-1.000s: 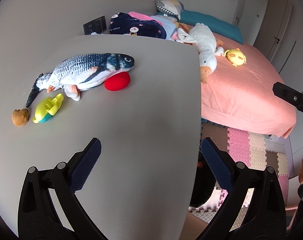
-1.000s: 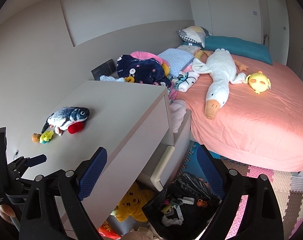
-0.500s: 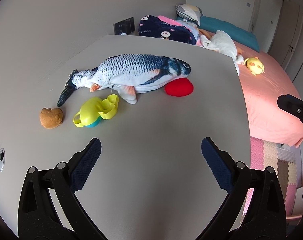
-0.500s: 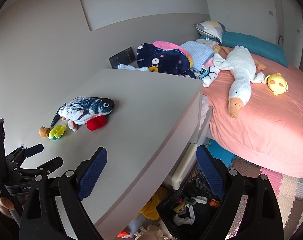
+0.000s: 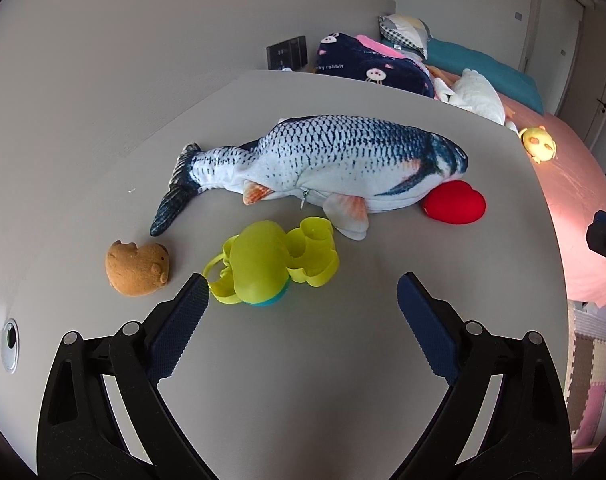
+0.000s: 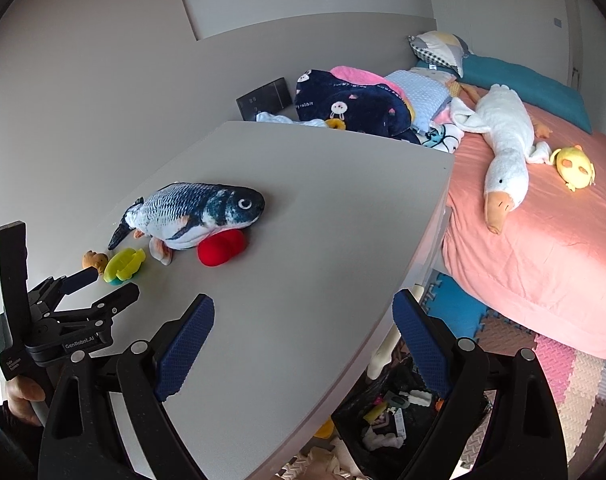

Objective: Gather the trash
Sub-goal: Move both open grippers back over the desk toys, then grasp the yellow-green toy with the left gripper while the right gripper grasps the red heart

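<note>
Approach has brought the left gripper (image 5: 301,294), jaws just narrowed yet wide with nothing between, close behind the yellow-green toy (image 5: 273,266) with brown bear (image 5: 137,266) at its left, while the right gripper (image 6: 303,320), wide and empty, overhangs bare desktop (image 6: 323,240) near its right edge above the bin (image 6: 383,420).

The red heart cushion (image 5: 457,203) is partly tucked under the plush fish's (image 5: 335,160) head, so its full outline is hidden. In the right wrist view, the black bin (image 6: 387,412) on the floor is cut across by the surface (image 6: 303,300) edge and the right tool's (image 6: 303,316) arm, and its contents are too small to identify. The blue base under the yellow-green plastic toy (image 5: 271,264) barely shows.
</note>
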`<state>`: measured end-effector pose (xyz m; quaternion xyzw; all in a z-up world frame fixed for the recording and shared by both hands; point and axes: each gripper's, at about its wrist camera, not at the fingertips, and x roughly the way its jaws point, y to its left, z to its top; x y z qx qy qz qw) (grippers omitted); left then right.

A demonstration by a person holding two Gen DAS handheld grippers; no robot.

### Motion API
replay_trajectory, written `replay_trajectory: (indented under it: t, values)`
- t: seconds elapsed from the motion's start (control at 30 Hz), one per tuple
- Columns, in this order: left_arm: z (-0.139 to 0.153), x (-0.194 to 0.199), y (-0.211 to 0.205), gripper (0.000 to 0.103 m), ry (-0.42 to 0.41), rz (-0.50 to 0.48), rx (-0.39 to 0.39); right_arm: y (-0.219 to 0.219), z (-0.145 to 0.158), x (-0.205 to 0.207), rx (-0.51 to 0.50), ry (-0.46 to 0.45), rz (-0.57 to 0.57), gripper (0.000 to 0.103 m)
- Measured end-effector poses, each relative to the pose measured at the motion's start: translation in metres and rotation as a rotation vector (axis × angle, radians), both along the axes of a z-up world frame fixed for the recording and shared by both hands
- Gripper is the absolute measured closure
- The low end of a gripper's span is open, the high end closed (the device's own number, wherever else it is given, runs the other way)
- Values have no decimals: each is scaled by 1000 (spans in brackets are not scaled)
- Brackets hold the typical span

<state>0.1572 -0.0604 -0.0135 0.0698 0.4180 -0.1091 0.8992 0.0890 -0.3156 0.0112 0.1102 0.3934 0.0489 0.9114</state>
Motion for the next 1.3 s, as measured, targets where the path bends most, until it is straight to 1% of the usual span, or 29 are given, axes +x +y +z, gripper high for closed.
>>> replay_trajectory:
  t: [0.13, 0.23, 0.37, 0.43, 0.53, 0.7, 0.83, 0.9, 0.97, 1.0, 1.03, 1.07, 1.13, 1.2, 1.27, 1.3]
  values:
    - [-7, 13, 4, 24, 12, 3, 25, 6, -3, 9, 18, 9, 8, 12]
    - [-11, 20, 4, 27, 10, -5, 48, 12, -6, 17, 25, 17, 16, 12]
    - [-14, 25, 4, 28, 9, -21, 58, 22, -9, 30, 32, 29, 34, 12]
    - [-16, 28, 5, 33, 19, -26, 54, 29, -11, 36, 31, 36, 46, 12]
    - [-16, 30, 8, 41, 30, -25, 27, 42, -16, 46, 31, 51, 68, 12]
    - [-15, 29, 17, 41, 34, -5, -21, 64, -19, 64, 3, 63, 102, 12]
    - [-13, 29, 30, 41, 38, 24, -107, 79, -24, 79, -55, 91, 111, 12]
    - [-12, 29, 34, 41, 42, 35, -137, 85, -27, 86, -90, 109, 111, 14]
    - [-12, 29, 37, 41, 44, 42, -154, 91, -31, 91, -113, 123, 117, 25]
    - [-12, 29, 37, 41, 45, 43, -158, 94, -33, 93, -124, 130, 120, 27]
    - [-11, 28, 38, 41, 46, 43, -160, 96, -35, 94, -134, 135, 122, 34]
    - [-11, 28, 38, 41, 46, 44, -162, 98, -36, 95, -143, 139, 125, 45]
    - [-10, 27, 40, 41, 49, 53, -174, 101, -37, 95, -173, 133, 123, 54]
    - [-9, 28, 42, 41, 55, 59, -193, 102, -36, 95, -176, 134, 136, 55]
    - [-5, 25, 41, 48, 27, 59, -179, 103, -34, 93, -189, 127, 147, 55]
    - [-3, 25, 40, 48, 26, 58, -174, 103, -33, 91, -192, 123, 153, 55]
